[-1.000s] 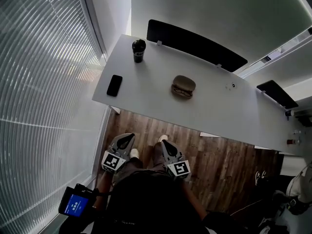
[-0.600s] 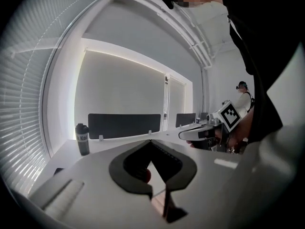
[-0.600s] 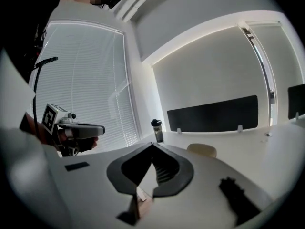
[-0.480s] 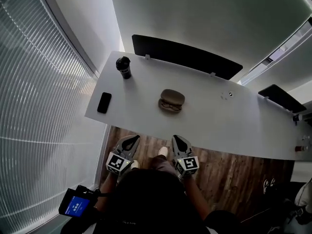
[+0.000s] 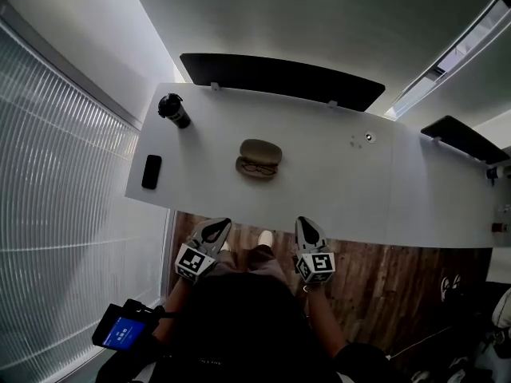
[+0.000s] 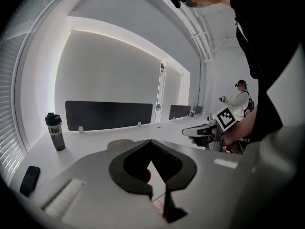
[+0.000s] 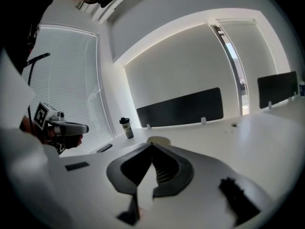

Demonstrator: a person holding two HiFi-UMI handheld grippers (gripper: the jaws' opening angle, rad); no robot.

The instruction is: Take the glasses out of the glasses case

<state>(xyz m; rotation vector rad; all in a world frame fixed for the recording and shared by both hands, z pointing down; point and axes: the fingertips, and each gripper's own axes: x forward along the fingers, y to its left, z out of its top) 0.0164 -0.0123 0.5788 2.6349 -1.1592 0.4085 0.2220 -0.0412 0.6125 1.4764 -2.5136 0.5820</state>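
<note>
Glasses case (image 5: pixel 259 152) is lying open near the middle of the white table (image 5: pixel 335 190), with the glasses (image 5: pixel 256 167) sitting in its near half. The 2 grippers are hanging over the wooden floor (image 5: pixel 375 278) just short of the table's near edge, both well apart from the case. The left gripper (image 5: pixel 216 228) is pointing towards the table with its jaws pressed together and nothing between them; its own view is showing the tips meeting. The right gripper (image 5: pixel 307 229) is doing the same beside it, jaws closed tip to tip and empty. A dark bottle (image 5: pixel 174 110) is standing at the table's far left corner, and a black phone (image 5: pixel 151 171) is lying by the left edge, nearer the person. A long black screen (image 5: pixel 279 78) is running along the table's far side, and ribbed blinds (image 5: pixel 56 214) are covering the wall at the left
</note>
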